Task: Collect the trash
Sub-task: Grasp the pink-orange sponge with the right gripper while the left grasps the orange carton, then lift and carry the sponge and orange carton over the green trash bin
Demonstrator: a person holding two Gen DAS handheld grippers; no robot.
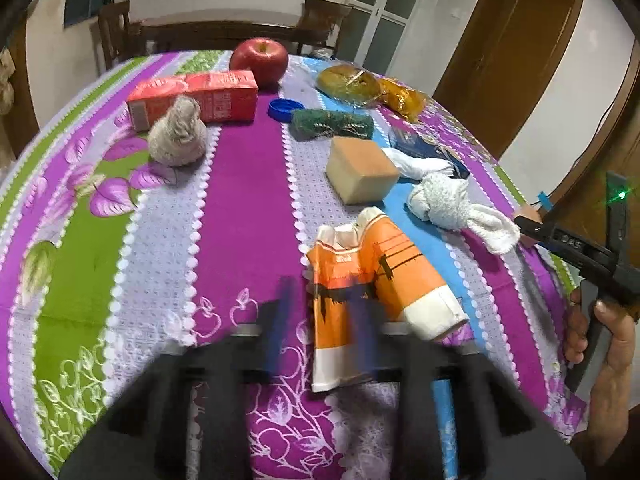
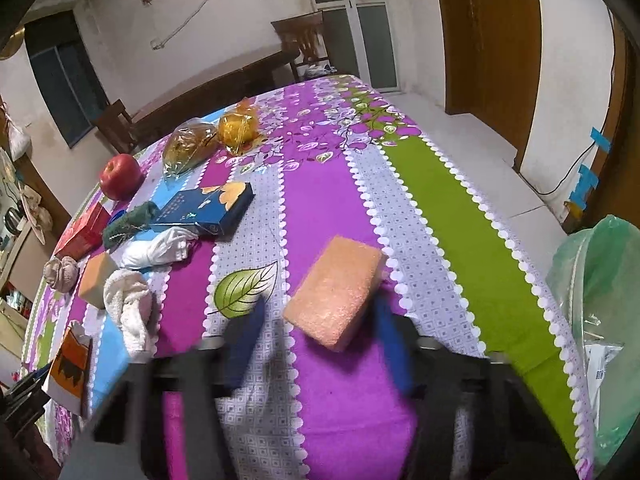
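In the left wrist view my left gripper [image 1: 320, 320] is open, its blue fingers blurred, at the near end of a crushed orange-and-white paper cup [image 1: 376, 280] lying on the flowered tablecloth [image 1: 240, 208]; the right finger overlaps the cup. The cup also shows in the right wrist view [image 2: 70, 364]. In the right wrist view my right gripper [image 2: 316, 344] is open around the near end of an orange sponge [image 2: 336, 288]; I cannot tell if the fingers touch it. A bin lined with a green bag [image 2: 600, 300] stands past the table's right edge.
Farther on the table lie a red carton [image 1: 196, 96], an apple [image 1: 259, 60], a grey cloth ball [image 1: 178, 134], a blue cap [image 1: 284, 109], a green scrubber [image 1: 332, 124], a tan sponge block [image 1: 362, 170], white cloths [image 1: 452, 204], a blue box [image 2: 204, 210] and wrapped buns [image 1: 348, 84].
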